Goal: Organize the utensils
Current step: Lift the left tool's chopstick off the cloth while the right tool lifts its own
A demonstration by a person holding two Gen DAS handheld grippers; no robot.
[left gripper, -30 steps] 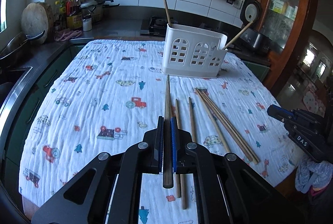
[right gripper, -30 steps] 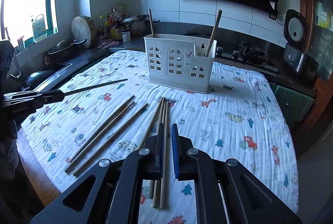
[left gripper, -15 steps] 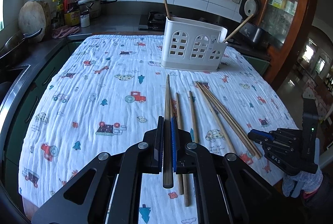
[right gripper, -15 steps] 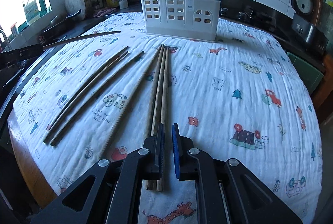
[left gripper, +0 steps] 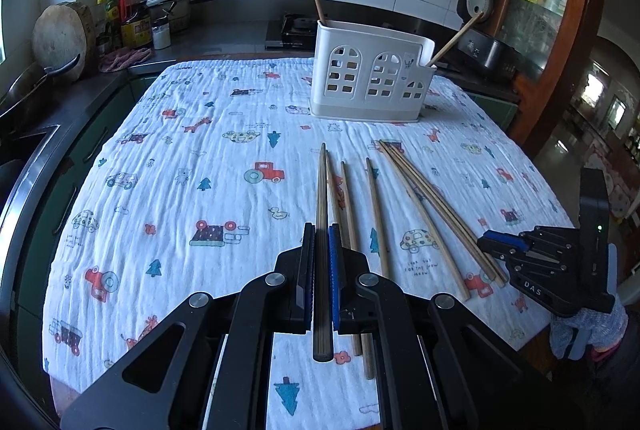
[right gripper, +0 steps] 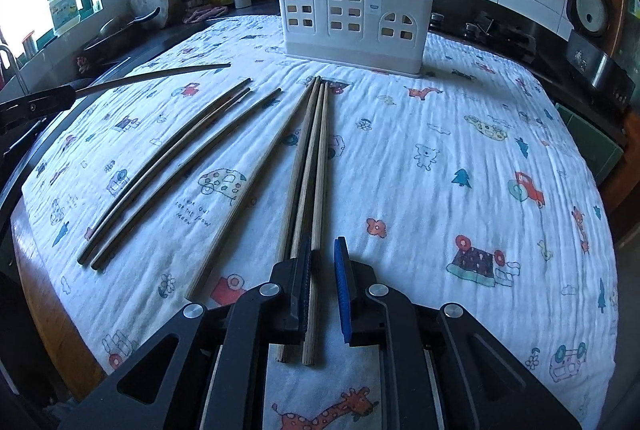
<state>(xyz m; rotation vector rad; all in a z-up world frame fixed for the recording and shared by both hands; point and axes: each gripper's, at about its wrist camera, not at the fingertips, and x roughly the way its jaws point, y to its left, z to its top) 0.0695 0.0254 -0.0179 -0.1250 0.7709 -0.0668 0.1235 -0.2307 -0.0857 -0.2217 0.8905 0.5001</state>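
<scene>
A kitchen table is lying under a white cloth printed with cars, trees and animals; a tiled wall and a dark counter with bottles are running behind it. A white utensil holder is standing upright at the far end of the cloth, holding two chopsticks that are leaning out of it. The left gripper is clamping one dark chopstick between closed fingers, its tip pointing toward the holder above the cloth. Loose chopsticks are lying on the cloth in two groups; the right gripper is sitting low over the near ends of the right-hand group; its jaws have just been opening and are standing slightly apart, with the rightmost stick between them, not yet pinched.
</scene>
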